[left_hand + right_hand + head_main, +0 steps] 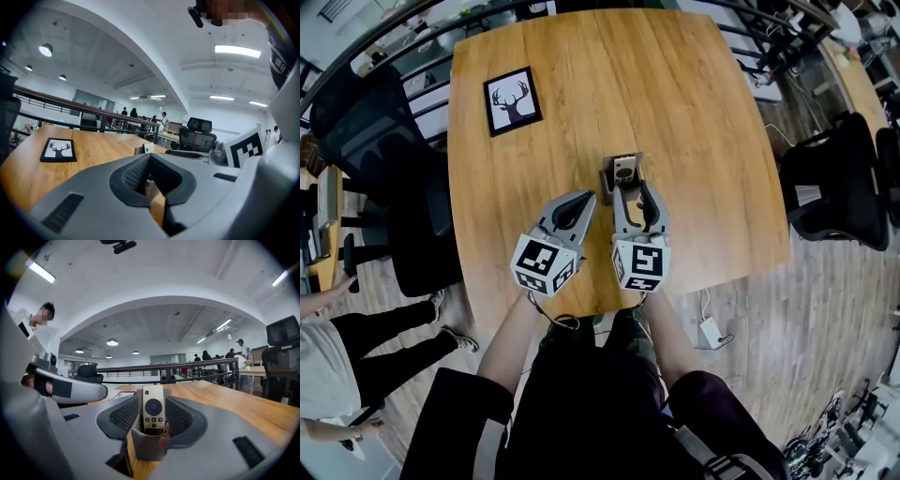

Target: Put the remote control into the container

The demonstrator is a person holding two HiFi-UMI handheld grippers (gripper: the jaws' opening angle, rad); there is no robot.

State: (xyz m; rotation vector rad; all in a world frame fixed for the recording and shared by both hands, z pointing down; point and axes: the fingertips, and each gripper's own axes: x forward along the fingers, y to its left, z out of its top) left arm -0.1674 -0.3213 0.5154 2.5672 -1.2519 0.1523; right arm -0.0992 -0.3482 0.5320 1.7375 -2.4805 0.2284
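A white remote control (153, 409) stands upright in a small grey container (146, 444) on the wooden table (694, 112). In the head view the remote (624, 171) and the container (608, 178) sit near the table's middle. My right gripper (631, 191) reaches around them. Its jaws are open, one on each side, with a small gap to the remote. My left gripper (584, 199) hangs just left of the container, shut and empty. In the left gripper view its pads meet at the tip of the left gripper (149, 159).
A framed deer picture (511, 100) lies at the table's far left. Black office chairs stand to the left (380, 131) and right (834, 183) of the table. A person (337, 347) stands at the lower left. A white power adapter (711, 331) lies on the floor.
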